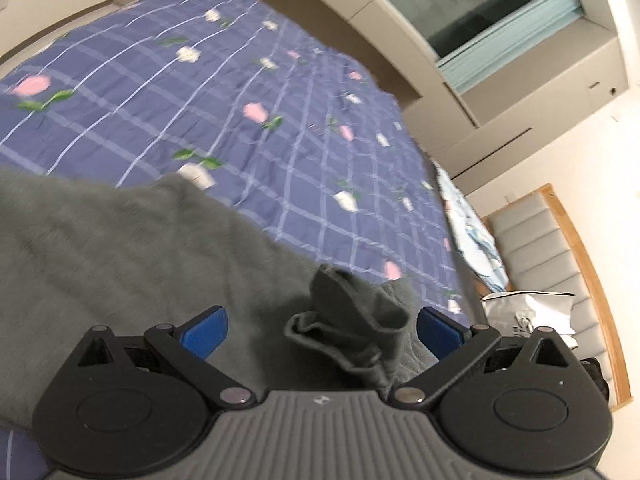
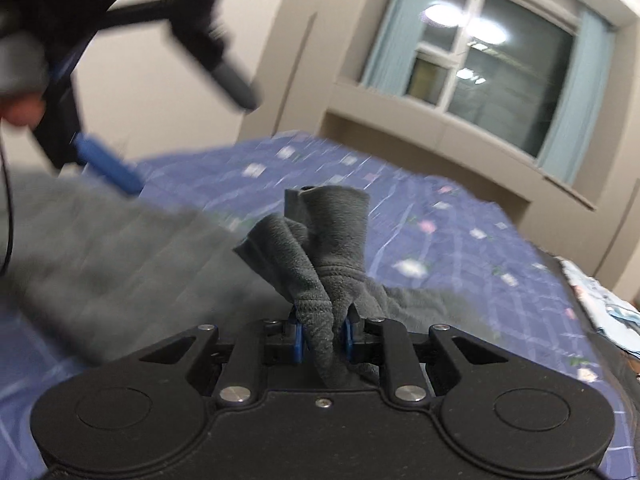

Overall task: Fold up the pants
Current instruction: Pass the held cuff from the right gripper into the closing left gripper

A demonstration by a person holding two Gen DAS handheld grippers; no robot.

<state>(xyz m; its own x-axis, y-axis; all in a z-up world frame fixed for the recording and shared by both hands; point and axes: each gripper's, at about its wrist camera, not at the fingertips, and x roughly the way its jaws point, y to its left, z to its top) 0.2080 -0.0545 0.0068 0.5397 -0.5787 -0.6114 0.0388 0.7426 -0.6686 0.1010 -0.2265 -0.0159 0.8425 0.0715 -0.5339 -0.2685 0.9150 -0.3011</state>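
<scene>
- Closest to the right wrist lens, the right gripper (image 2: pixel 323 334) is clamped on a bunched fold of the grey pants (image 2: pixel 316 248), which rises between its blue pads (image 2: pixel 298 340).
- Spread wide, the left gripper (image 1: pixel 322 330) holds nothing; a crumpled pants (image 1: pixel 120 248) edge lies between its blue pads (image 1: pixel 206 334), untouched.
- Across the near part of the bed sheet (image 1: pixel 200 92), blue checked with flowers, the pants lie spread out.
- Beyond the pants the sheet runs bare toward the window (image 2: pixel 492 60) wall.
- At the bed's right edge lie a pale patterned cloth (image 1: pixel 472 236) and a white bag (image 1: pixel 528 312).
- Blurred at upper left of the right view is the left gripper (image 2: pixel 120 176).
</scene>
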